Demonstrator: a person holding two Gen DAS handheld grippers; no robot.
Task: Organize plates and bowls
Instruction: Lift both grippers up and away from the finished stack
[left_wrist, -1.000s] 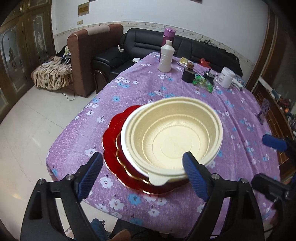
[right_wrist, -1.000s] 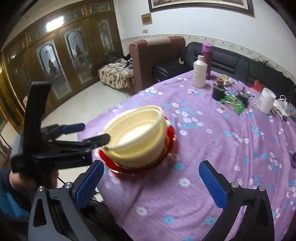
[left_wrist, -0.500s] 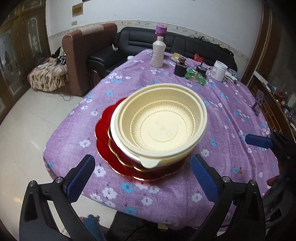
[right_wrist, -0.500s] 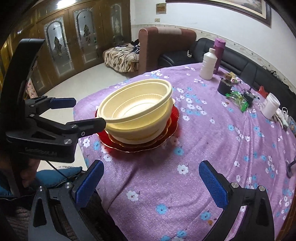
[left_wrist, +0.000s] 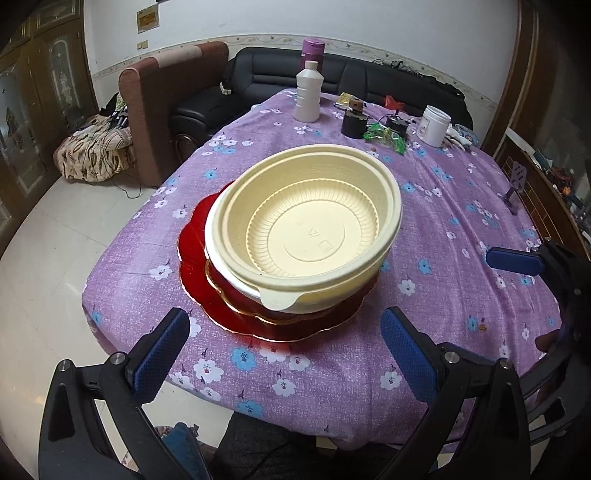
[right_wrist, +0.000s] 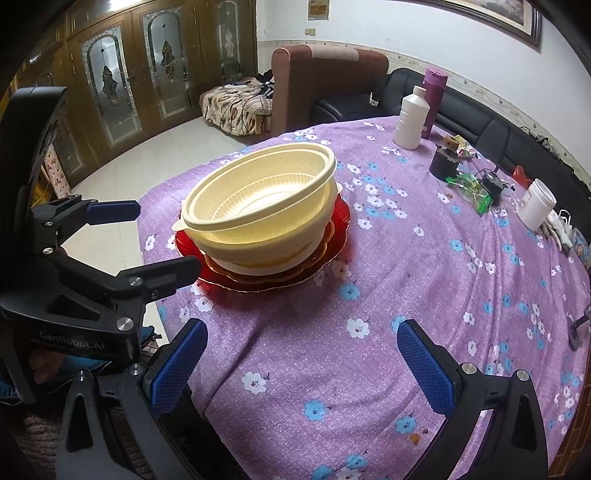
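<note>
A cream ribbed bowl (left_wrist: 314, 229) sits nested, slightly tilted, in a white bowl (left_wrist: 218, 254). Both stand on stacked red plates (left_wrist: 195, 258) with gold rims, near the front edge of the purple flowered table. My left gripper (left_wrist: 284, 350) is open just in front of the stack, its pads clear of the plates. From the right wrist view, the cream bowl (right_wrist: 258, 199) and red plates (right_wrist: 332, 243) lie ahead to the left. There the left gripper (right_wrist: 166, 240) is beside them, and my right gripper (right_wrist: 303, 365) is open over bare cloth.
At the table's far end stand a white bottle (left_wrist: 308, 96), a purple flask (left_wrist: 313, 48), a black jar (left_wrist: 354, 123), a green wrapper (left_wrist: 384, 134) and a white tub (left_wrist: 436, 125). A brown armchair (left_wrist: 166, 110) and black sofa (left_wrist: 369, 77) stand beyond. The floor (left_wrist: 55, 258) drops off left.
The left gripper has drawn back from the cream bowl's rim and its jaws stand wider. The bowl, tilted and blurred before, now rests on the stack. The right gripper has sunk a little.
</note>
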